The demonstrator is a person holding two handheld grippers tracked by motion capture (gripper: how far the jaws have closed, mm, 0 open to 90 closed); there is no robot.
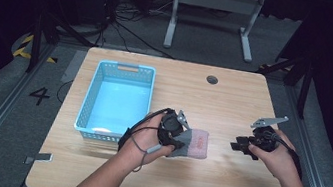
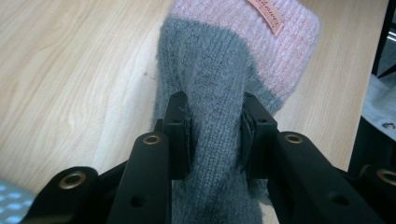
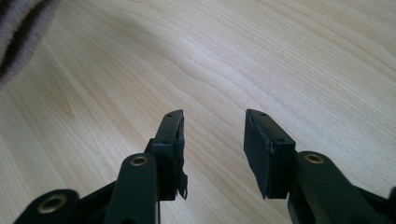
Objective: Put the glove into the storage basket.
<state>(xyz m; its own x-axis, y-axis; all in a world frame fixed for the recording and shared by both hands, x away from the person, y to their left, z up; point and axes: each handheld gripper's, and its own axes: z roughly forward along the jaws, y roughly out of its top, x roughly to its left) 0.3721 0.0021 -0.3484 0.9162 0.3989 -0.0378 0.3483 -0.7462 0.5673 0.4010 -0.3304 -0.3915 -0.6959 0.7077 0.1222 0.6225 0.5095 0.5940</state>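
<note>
A knitted piece, grey with a pink cuff and a small orange label, lies on the wooden table (image 1: 234, 99) near its front middle (image 1: 193, 144). My left gripper (image 1: 172, 131) is shut on its grey part; in the left gripper view the grey knit (image 2: 212, 93) is pinched between both jaws, and the pink cuff (image 2: 280, 42) stretches away beyond them. My right gripper (image 1: 242, 146) hovers to the right of the knit, jaws open with bare wood between them (image 3: 212, 128). A strip of the knit's edge (image 3: 18, 32) shows at the top left of the right gripper view.
A light blue plastic basket (image 1: 95, 97) stands on the left half of the table, close to my left hand. A round cable hole (image 1: 212, 79) sits near the table's far edge. Beyond the table are a white desk frame (image 1: 212, 14) and floor cables.
</note>
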